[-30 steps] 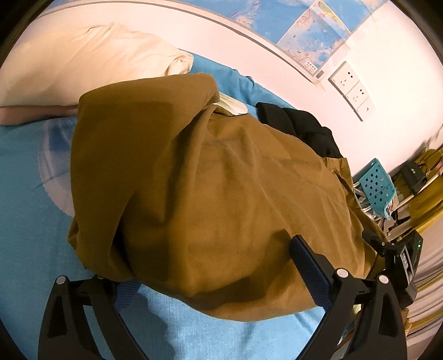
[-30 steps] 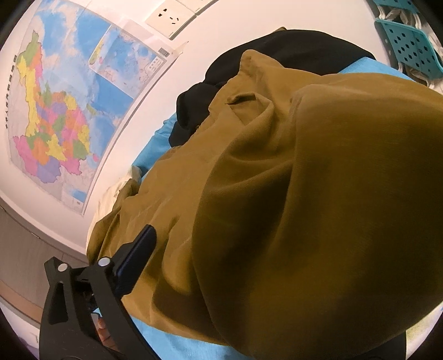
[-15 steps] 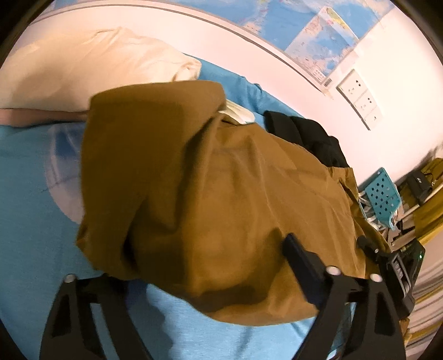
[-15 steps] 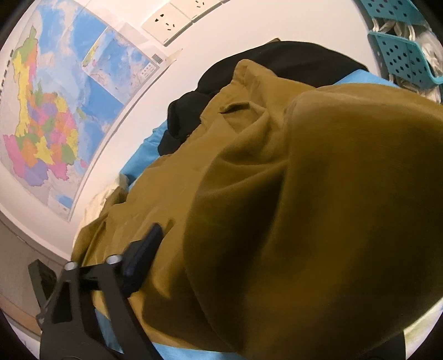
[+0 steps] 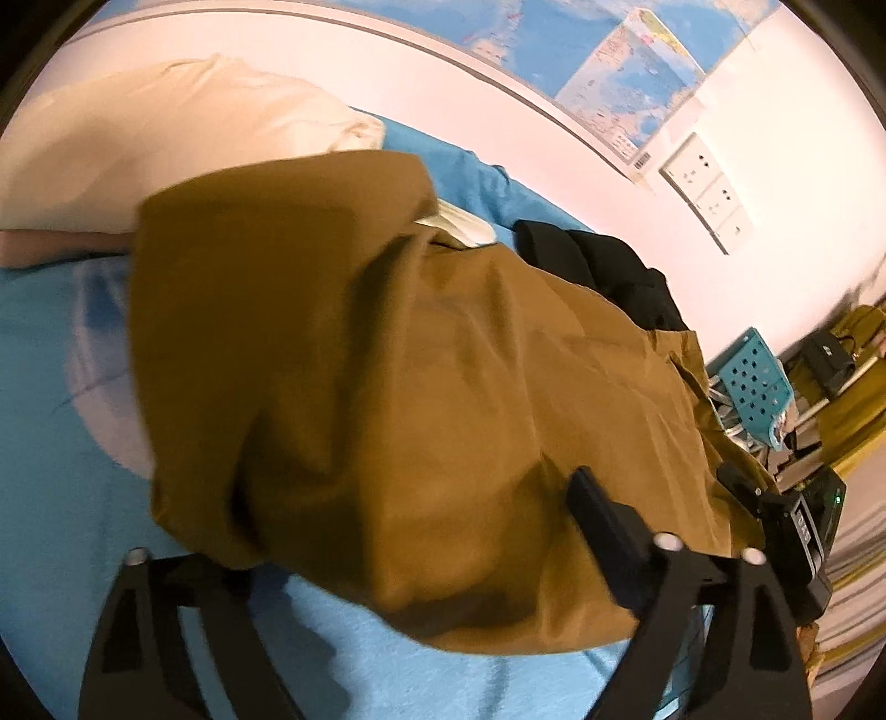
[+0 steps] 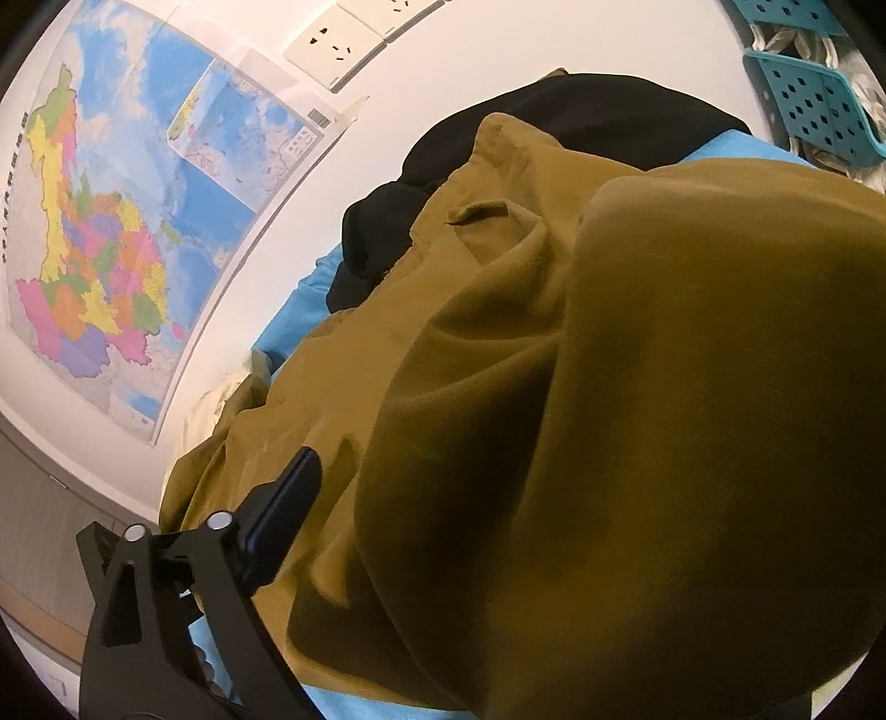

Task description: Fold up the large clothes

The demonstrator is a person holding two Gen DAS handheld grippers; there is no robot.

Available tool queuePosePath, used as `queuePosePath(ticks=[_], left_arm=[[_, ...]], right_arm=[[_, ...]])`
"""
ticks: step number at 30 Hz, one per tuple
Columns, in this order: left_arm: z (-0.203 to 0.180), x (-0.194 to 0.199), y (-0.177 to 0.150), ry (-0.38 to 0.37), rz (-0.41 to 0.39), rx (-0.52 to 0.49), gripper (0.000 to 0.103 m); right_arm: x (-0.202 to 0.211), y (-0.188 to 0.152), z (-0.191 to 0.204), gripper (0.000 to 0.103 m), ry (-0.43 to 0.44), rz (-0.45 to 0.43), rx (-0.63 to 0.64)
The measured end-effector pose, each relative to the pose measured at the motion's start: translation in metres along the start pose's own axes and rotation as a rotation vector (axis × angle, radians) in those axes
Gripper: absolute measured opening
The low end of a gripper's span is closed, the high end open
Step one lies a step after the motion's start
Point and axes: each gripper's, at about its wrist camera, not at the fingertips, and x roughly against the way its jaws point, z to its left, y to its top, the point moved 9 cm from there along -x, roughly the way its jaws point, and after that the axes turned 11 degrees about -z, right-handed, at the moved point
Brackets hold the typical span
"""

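Observation:
A large brown garment [image 5: 421,376] lies bunched on the blue bed sheet [image 5: 66,487]. In the left wrist view my left gripper [image 5: 410,543] stands with its fingers wide apart, the garment's near edge draped between them; the left fingertip is hidden under cloth. In the right wrist view the brown garment [image 6: 637,399] fills most of the frame. My right gripper's left finger [image 6: 288,498] shows against the cloth; the right finger is hidden behind a raised fold. I cannot tell whether it grips the cloth.
A black garment [image 5: 609,271] lies behind the brown one by the wall. A white pillow [image 5: 166,138] sits at the bed's head. A teal perforated basket [image 5: 758,382] stands off the bed's end. A map [image 6: 122,221] and wall sockets [image 6: 338,44] hang on the wall.
The left gripper has drawn slightly back and left, so the garment sits further right in its view. In the right wrist view the camera has tilted, and the raised fold has shifted a little.

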Motion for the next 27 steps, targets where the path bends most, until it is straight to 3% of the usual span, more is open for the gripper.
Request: queuePosePath(ticks=[4,6,8,11,16,22,25,27], left_arm=[[-0.0034,-0.0051,-0.0001,0.009,-0.006,-0.007,0.096],[-0.0033,-0.0058,0.0011,0.012,-0.004,0.004,0.095],[-0.0012,-0.0045,0.0012,0.042,-0.006,-0.006,0.084],[0.0007,-0.0019,0.0028,0.049,-0.004,0.002,0.075],[0.0027,-0.0003,0.0043,0.056,-0.007,-0.005,0.067],[0.005,-0.0001,0.0058,0.045,-0.001,0.002,0.068],[0.004,-0.0017,0.0055,0.04,0.001,0.008,0.071],[0.0024,-0.0031,0.0051,0.048,-0.002,0.001,0.071]], right_arm=[[-0.001,0.0013,0.0,0.091,-0.013,0.002,0.008],[-0.0014,0.0021,-0.0012,0.082,-0.025,0.001,0.005],[-0.0005,0.0021,-0.0046,0.075,-0.045,0.001,0.02],[0.0003,0.0012,-0.0065,0.068,-0.044,0.008,0.032],[-0.0004,0.0014,-0.007,0.068,-0.037,0.006,0.035],[-0.0038,0.0024,-0.0029,0.081,-0.013,0.012,0.01],[-0.004,0.0018,-0.002,0.078,-0.018,0.015,0.027],[-0.0037,0.002,-0.0037,0.068,-0.031,0.02,0.047]])
